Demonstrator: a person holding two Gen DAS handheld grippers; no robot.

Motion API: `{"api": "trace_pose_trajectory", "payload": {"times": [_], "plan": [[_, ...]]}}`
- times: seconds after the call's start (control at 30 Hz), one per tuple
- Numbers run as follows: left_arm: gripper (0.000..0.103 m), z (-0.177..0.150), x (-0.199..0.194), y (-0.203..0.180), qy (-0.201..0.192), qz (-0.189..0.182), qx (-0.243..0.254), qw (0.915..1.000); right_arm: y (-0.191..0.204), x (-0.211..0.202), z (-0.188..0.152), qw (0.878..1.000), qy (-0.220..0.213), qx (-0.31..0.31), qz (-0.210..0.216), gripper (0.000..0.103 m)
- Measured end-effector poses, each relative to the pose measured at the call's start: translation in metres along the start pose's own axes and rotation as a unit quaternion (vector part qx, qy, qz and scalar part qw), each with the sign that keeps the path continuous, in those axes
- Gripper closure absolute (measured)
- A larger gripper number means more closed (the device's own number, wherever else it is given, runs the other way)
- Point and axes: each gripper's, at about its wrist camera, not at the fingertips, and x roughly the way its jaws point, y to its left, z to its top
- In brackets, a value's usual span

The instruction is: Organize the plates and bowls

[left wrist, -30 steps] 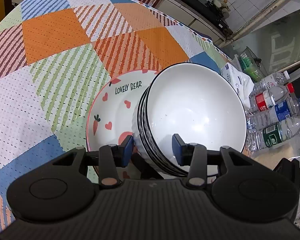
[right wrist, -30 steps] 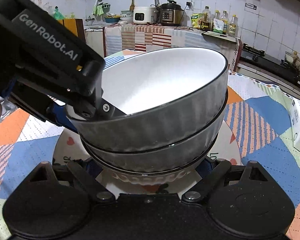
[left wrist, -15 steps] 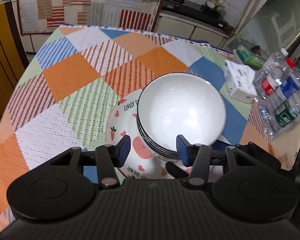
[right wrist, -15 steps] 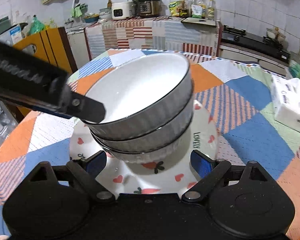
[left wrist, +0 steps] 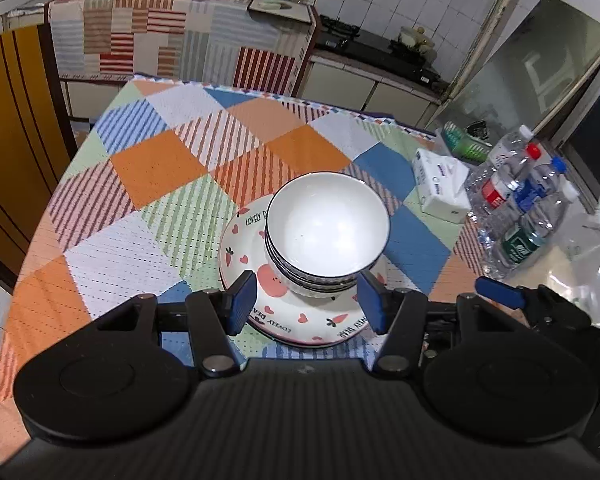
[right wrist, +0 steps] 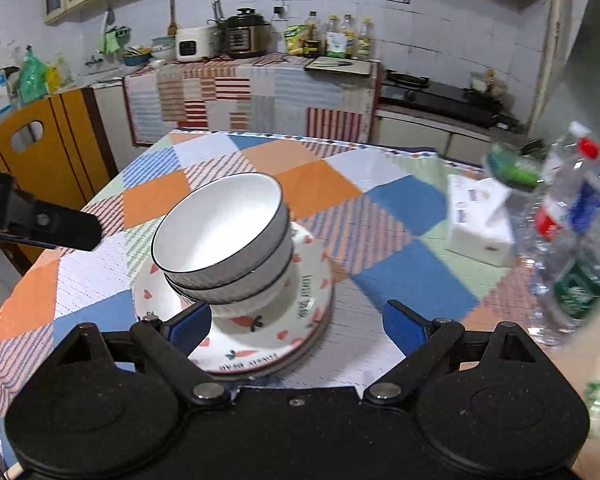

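A stack of white bowls with black rims [left wrist: 327, 227] stands on a stack of heart-and-carrot plates [left wrist: 244, 248] in the middle of the patchwork table. It also shows in the right wrist view, bowls [right wrist: 220, 228] on plates [right wrist: 304, 300]. My left gripper [left wrist: 306, 306] is open and empty, held above and short of the stack. My right gripper [right wrist: 298, 326] is open and empty, also drawn back from it. One finger of the left gripper [right wrist: 52, 226] shows at the left of the right wrist view.
A white tissue pack [left wrist: 440, 190] lies on the table's right side. Several plastic water bottles [left wrist: 516, 208] and a clear jug [left wrist: 596, 248] crowd the right edge. A yellow chair [right wrist: 40, 152] stands at the left. A kitchen counter [right wrist: 260, 80] runs behind.
Both grippers have pulled back and up from the bowl stack. The left one let go of the top bowl's rim and opened wider. The bowls stay on the plates.
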Motion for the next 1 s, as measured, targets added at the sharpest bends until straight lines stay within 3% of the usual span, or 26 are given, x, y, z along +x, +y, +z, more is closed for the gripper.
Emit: {"api": "trace_pose_trajectory", "payload": {"times": [0.23, 0.57, 1.0], "plan": [[0.044, -0.015, -0.036, -0.01, -0.015, 0.006, 0.019, 0.9997, 0.0, -0.047, 0.002, 0.999, 0.012, 0.016, -0.036, 0.007], [0.034, -0.043, -0.072, -0.017, -0.037, 0.022, 0.034, 0.9985, 0.01, -0.099, -0.008, 0.998, 0.012, 0.034, -0.041, 0.007], [0.016, -0.068, -0.075, -0.016, -0.047, 0.04, 0.034, 0.9975, 0.016, -0.125, -0.022, 0.998, 0.009, 0.027, -0.062, 0.007]]}}
